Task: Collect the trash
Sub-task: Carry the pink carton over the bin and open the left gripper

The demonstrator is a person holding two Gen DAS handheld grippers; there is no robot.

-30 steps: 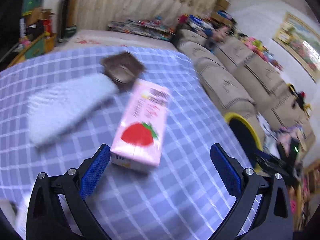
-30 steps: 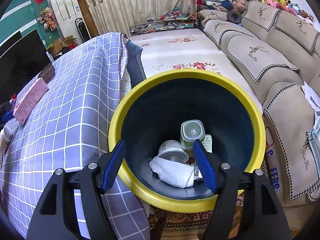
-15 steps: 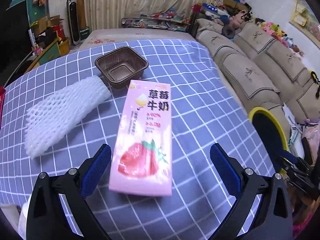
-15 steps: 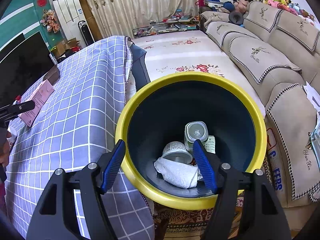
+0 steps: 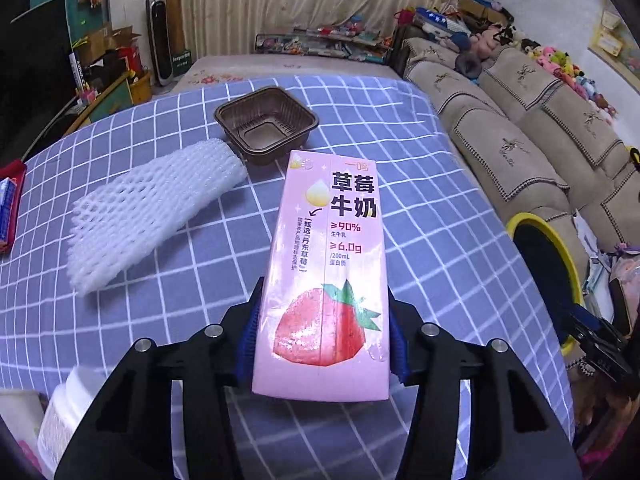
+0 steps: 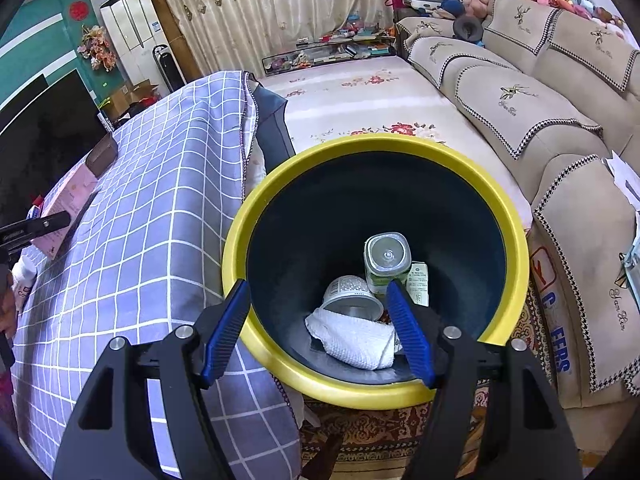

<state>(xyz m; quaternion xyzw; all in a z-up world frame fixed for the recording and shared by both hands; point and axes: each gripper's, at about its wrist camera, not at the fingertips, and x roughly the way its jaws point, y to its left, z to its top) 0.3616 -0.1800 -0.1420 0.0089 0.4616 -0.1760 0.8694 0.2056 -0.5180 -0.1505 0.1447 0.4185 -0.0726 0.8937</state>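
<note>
Milk carton (image 5: 326, 272) hides most of the left tongs' (image 5: 323, 340) blue pads (image 5: 247, 336).

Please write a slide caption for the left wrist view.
Left gripper clamps the pink strawberry milk carton over the checked tablecloth.

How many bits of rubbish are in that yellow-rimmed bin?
4 visible: clear plastic bottle, white paper cup, white crumpled towel, small printed carton. More may hide beneath.
</note>
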